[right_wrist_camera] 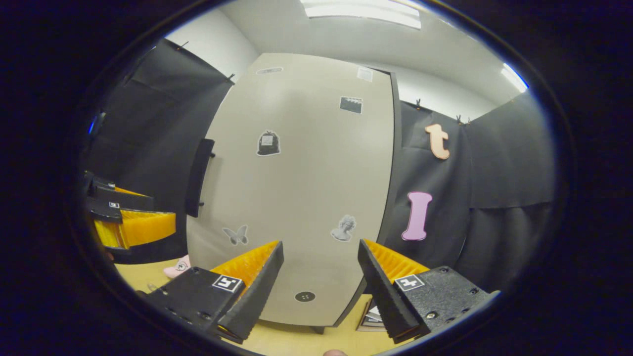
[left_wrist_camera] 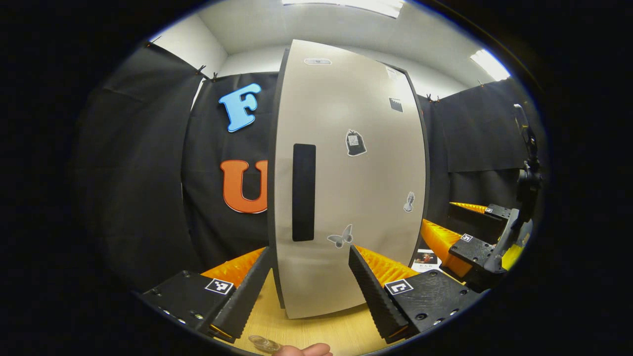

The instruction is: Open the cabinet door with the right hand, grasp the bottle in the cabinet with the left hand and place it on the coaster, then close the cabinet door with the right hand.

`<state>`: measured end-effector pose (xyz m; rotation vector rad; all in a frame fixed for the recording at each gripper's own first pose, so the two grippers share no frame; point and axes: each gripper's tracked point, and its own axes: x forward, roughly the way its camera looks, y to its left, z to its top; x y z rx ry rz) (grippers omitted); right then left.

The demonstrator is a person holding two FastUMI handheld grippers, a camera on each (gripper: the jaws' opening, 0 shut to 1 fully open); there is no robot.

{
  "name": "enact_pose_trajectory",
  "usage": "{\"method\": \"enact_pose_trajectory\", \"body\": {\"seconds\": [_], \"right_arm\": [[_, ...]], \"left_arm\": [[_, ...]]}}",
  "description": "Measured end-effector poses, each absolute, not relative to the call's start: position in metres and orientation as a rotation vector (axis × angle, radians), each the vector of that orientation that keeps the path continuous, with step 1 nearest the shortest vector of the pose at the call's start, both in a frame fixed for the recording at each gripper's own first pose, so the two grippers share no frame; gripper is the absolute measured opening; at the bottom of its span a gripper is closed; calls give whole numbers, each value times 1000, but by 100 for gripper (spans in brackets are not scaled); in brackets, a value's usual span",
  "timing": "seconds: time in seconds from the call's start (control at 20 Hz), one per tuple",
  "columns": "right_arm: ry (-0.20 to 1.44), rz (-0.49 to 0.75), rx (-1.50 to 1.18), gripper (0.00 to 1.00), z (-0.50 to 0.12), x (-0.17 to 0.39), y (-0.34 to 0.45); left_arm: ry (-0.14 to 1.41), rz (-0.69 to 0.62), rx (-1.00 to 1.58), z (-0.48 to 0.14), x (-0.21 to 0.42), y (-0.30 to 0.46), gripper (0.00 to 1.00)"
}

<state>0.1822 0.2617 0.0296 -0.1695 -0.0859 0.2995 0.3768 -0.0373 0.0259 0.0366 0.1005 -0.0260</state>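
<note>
Cabinet door [left_wrist_camera: 346, 173] shut, upright on wooden table [left_wrist_camera: 316, 331], long dark handle [left_wrist_camera: 303, 192] at 9 o'clock of its face. Left gripper [left_wrist_camera: 310, 287] at 6 o'clock in left gripper view, fingers spread, grasping nothing, just before door. Right gripper [right_wrist_camera: 320, 289] likewise released, facing door [right_wrist_camera: 296, 188]; also seen at 3 o'clock [left_wrist_camera: 474, 247]. Bottle hidden; coaster can't be told.

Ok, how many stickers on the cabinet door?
7: two pale ones at top, dark rectangle, bag below, butterfly, bust lower, round one at bottom; others may be hidden.
</note>
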Motion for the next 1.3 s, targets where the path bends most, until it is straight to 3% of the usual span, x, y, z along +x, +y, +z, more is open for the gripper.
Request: {"method": "enact_pose_trajectory", "body": {"seconds": [0.6,0.8,1.3], "right_arm": [[-34,264,-197,97,15,183,253],[-47,232,-195,98,19,176,240],[-22,228,-179,97,7,147,226]], "left_arm": [[83,-62,14,24,389,-46,95],[58,-12,49,29,388,-33,95],[146,-73,51,1,372,-55,95]]}}
